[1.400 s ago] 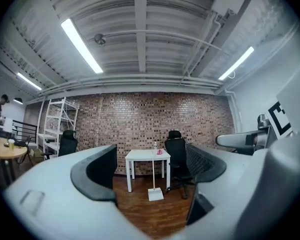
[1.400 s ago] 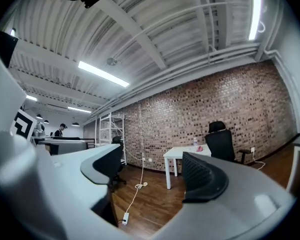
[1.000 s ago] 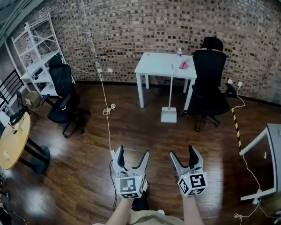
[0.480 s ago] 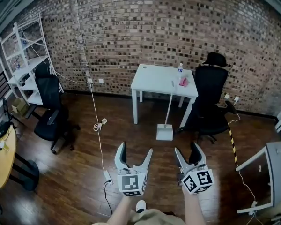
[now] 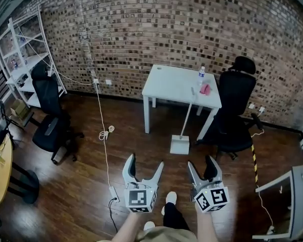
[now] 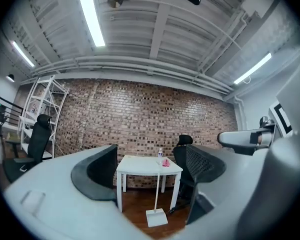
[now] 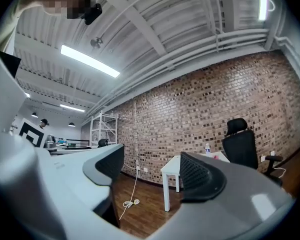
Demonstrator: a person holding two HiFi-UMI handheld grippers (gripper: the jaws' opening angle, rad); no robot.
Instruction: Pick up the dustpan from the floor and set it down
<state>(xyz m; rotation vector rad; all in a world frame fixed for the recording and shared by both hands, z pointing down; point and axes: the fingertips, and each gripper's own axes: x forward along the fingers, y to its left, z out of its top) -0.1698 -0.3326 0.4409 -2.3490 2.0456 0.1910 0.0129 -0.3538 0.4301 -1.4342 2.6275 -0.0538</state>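
Straight ahead, well apart from wide-open empty left gripper (image 5: 144,161) and, likely nearer, empty right gripper (image 5: 200,162) with jaws apart, just narrowing: white long-handled dustpan (image 5: 180,145) on dark wood floor (image 5: 86,185) against white table (image 5: 171,82), handle near upright.

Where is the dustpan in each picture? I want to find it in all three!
Head view: the dustpan is just right of the middle, in front of the white table.
Left gripper view: the dustpan is low in the middle, near the bottom edge.
Right gripper view: the dustpan is not in it.
Shared landmark: the white table shows in all three views.
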